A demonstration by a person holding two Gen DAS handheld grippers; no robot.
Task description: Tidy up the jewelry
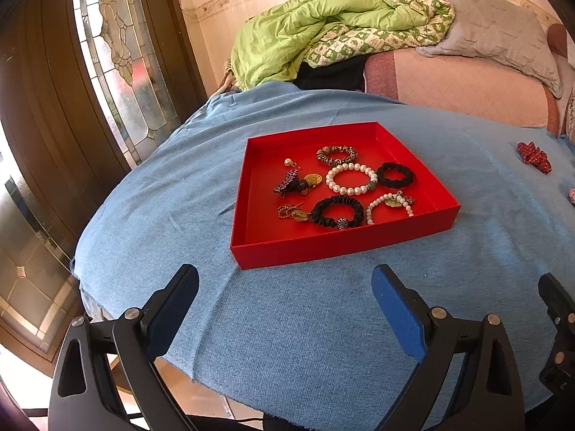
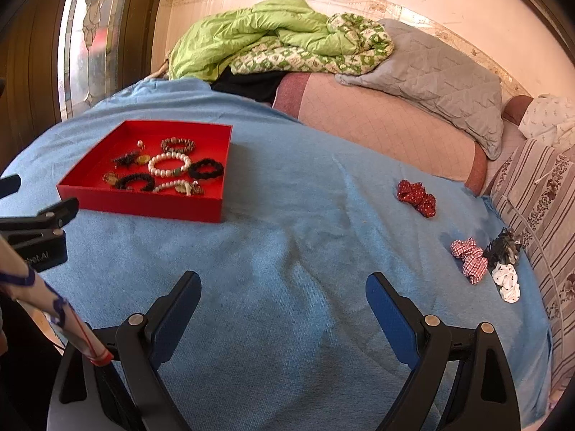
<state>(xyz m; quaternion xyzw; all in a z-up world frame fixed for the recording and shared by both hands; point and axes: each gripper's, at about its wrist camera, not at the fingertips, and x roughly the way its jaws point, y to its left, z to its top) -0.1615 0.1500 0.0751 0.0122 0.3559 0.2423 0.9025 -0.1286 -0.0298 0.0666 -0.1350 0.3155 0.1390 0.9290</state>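
Observation:
A red tray [image 1: 337, 244] [image 2: 140, 203] sits on the blue cloth, holding a pearl bracelet [image 1: 350, 179] [image 2: 169, 165], black scrunchies [image 1: 336, 212], a beaded bracelet [image 1: 336, 154] and earrings. My left gripper [image 1: 287, 283] hangs open just in front of the tray, empty. My right gripper [image 2: 284, 291] is open over bare cloth, well right of the tray. Loose scrunchies lie to its right: a red dotted one [image 2: 417, 197] [image 1: 533, 157], a red checked one [image 2: 469, 258], a dark one [image 2: 503, 246] and a white one [image 2: 506, 282].
The blue cloth [image 2: 287, 237] covers a rounded table. Behind it is a pink bed [image 2: 388, 125] with a green quilt [image 2: 266, 36] and grey pad [image 2: 442, 75]. A glass door [image 1: 118, 54] stands at left. A striped cushion [image 2: 539, 197] borders the right.

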